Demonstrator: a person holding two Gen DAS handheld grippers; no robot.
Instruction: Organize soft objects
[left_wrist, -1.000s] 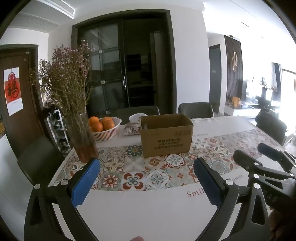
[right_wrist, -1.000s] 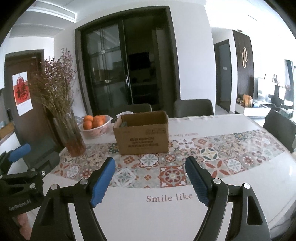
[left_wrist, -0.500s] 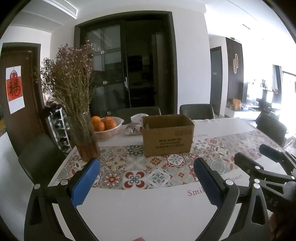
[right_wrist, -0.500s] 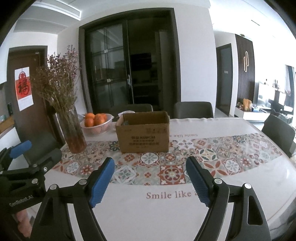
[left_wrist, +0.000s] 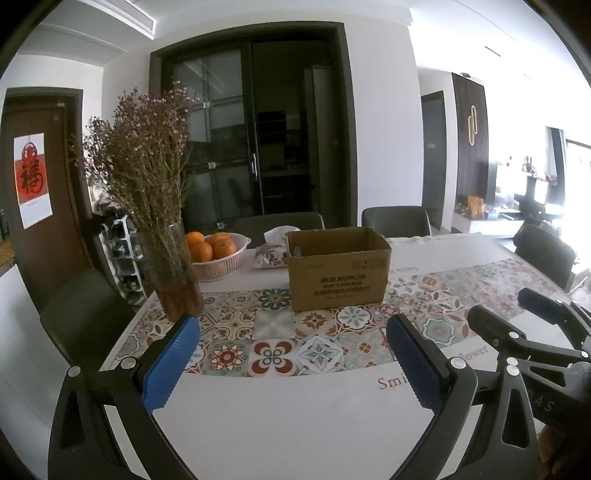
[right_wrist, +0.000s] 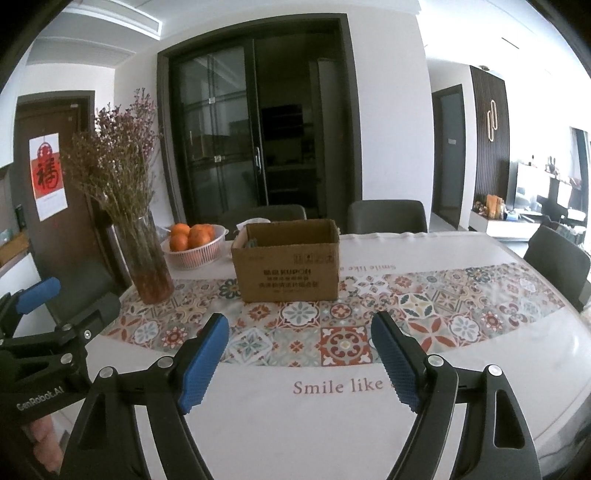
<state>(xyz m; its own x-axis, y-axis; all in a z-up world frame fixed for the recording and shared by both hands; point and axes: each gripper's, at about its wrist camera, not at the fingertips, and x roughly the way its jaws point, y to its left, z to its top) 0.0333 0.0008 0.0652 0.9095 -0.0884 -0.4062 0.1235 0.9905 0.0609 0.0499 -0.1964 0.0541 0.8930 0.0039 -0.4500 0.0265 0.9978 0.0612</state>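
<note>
A: You are holding both tools level with each other at the near edge of the surface (right_wrist: 332, 424). Almost nothing is changing from a second ago: the view is only creeping a touch nearer to the cardboard box (right_wrist: 287, 258).

B: And your jaws?

A: The left gripper (left_wrist: 291, 354) is standing released, nothing between its blue pads, and so is the right gripper (right_wrist: 299, 354). You are carrying nothing, so I judge you are sitting at a pause, either before a first pick or after the last drop.

B: Where are the soft things?

A: None are lying on the cloth in front of you. The box is standing mid-surface on the patterned runner (right_wrist: 369, 317); something dark is peeking inside its left end, too small to name. A floral tissue pouch (left_wrist: 271, 254) is lying just behind the box's left corner.

B: Room to move?

A: The near white cloth is giving you free space. Farther left, the glass vase (right_wrist: 147, 258) of dried flowers is standing near the edge, with the fruit basket (right_wrist: 195, 249) behind it; you are wise to swing wide of both. Chairs are ringing the far side.
</note>
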